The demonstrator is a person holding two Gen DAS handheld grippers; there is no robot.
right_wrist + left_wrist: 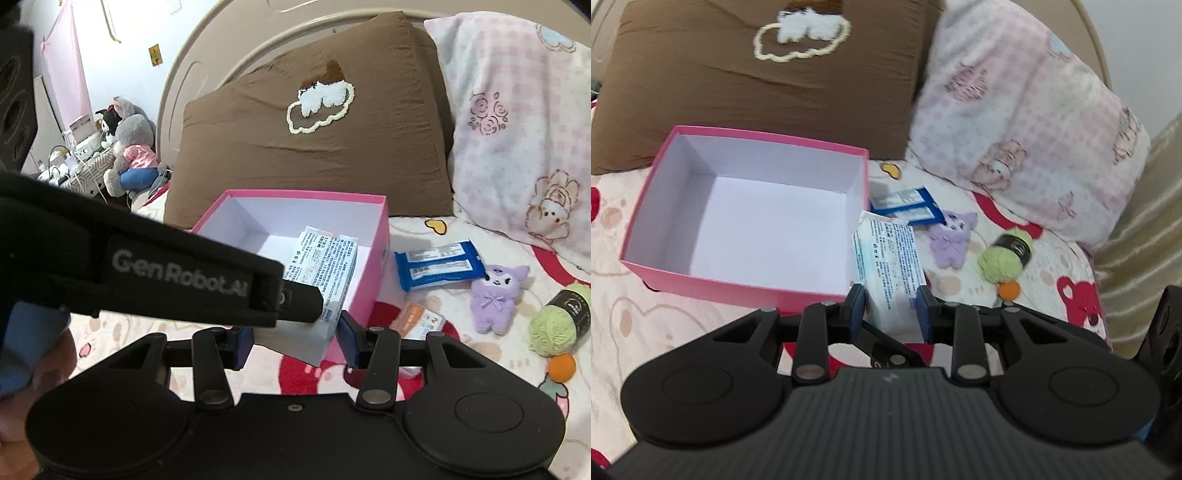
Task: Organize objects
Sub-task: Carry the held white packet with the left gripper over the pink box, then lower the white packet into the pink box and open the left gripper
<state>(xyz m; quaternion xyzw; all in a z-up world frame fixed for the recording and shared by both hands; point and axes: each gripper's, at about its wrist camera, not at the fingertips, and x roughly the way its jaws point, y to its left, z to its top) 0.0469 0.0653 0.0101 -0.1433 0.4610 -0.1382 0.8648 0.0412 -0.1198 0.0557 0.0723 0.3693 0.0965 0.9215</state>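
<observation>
My left gripper (892, 308) is shut on a white tissue packet (886, 266) printed with blue text, its pads pressing on the packet's near end. In the right wrist view the left gripper (317, 301) reaches in from the left and holds the packet (325, 258) above the near right part of the open pink box (380, 236). The box (665, 147) has a white inside with nothing lying in it. My right gripper (294, 345) stands partly open with nothing held, the box's near corner showing beyond its fingers.
On the bedsheet right of the box lie a blue packet (439, 264), a purple plush (495, 299), a green yarn ball (554, 325), an orange ball (561, 367) and an orange-white packet (417, 321). A brown pillow (314, 158) and a pink pillow (517, 129) lean behind.
</observation>
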